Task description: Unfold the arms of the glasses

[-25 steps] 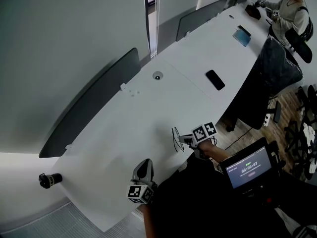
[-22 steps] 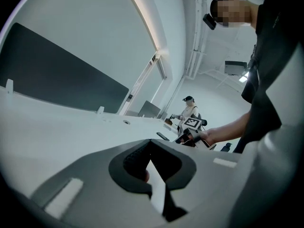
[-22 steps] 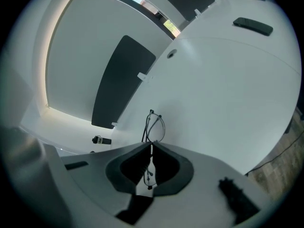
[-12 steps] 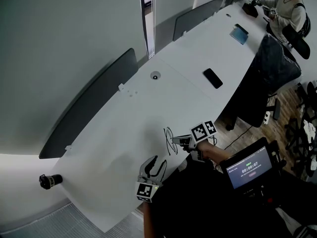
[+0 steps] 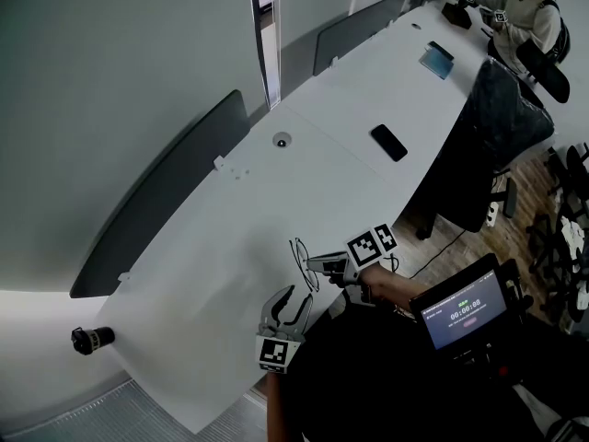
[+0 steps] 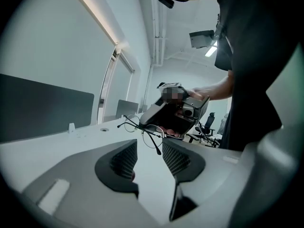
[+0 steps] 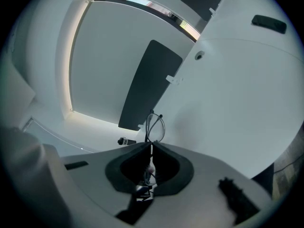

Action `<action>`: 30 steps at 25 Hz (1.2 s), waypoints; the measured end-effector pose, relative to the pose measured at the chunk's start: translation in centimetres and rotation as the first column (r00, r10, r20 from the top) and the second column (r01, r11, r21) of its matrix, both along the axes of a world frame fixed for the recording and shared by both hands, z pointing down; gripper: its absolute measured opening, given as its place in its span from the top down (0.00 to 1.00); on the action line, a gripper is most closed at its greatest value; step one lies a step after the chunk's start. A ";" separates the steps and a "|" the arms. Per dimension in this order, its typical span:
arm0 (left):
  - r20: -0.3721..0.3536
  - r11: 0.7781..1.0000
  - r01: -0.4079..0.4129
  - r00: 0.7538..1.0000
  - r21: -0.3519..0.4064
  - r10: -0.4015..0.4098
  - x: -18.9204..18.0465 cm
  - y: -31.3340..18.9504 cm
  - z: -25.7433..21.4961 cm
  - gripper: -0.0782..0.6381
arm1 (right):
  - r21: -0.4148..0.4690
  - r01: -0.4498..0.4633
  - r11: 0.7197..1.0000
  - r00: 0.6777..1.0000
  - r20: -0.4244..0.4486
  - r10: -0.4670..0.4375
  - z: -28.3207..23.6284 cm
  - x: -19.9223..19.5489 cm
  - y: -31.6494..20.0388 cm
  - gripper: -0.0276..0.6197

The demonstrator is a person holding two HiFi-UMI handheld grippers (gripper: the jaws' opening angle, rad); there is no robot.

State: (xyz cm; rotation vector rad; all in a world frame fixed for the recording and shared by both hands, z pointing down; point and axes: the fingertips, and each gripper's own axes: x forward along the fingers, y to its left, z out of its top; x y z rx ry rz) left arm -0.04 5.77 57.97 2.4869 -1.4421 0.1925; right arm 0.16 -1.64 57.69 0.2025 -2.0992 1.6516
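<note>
Thin wire-rimmed glasses (image 5: 301,263) hang above the white table (image 5: 304,164), near its front edge. My right gripper (image 5: 322,266) is shut on them. In the right gripper view the frame (image 7: 155,126) sticks up out of the closed right gripper (image 7: 151,147). My left gripper (image 5: 286,303) sits just below and left of the glasses, and its jaws are opening. In the left gripper view the glasses (image 6: 141,128) float ahead of the left gripper (image 6: 150,152). One folded arm's tip shows in the gap between the jaws, and the pads (image 6: 176,158) do not touch it.
A black phone (image 5: 388,143) and a blue tablet (image 5: 436,60) lie farther along the table. Dark divider panels (image 5: 170,196) line its far edge. A jacket-draped chair (image 5: 497,122) and a timer screen (image 5: 462,308) are at the right, and a person (image 5: 526,12) sits at the far end.
The left gripper went from shut to open, rolled, and moved toward the glasses. The right gripper rose and shifted left, still shut on the glasses.
</note>
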 end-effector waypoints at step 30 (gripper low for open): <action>0.033 0.998 -0.067 0.997 0.000 0.067 1.6 0.2 0.5 0.73 | 0.015 0.069 0.998 0.998 0.009 -0.069 -0.7 -1.0 1.4 0.93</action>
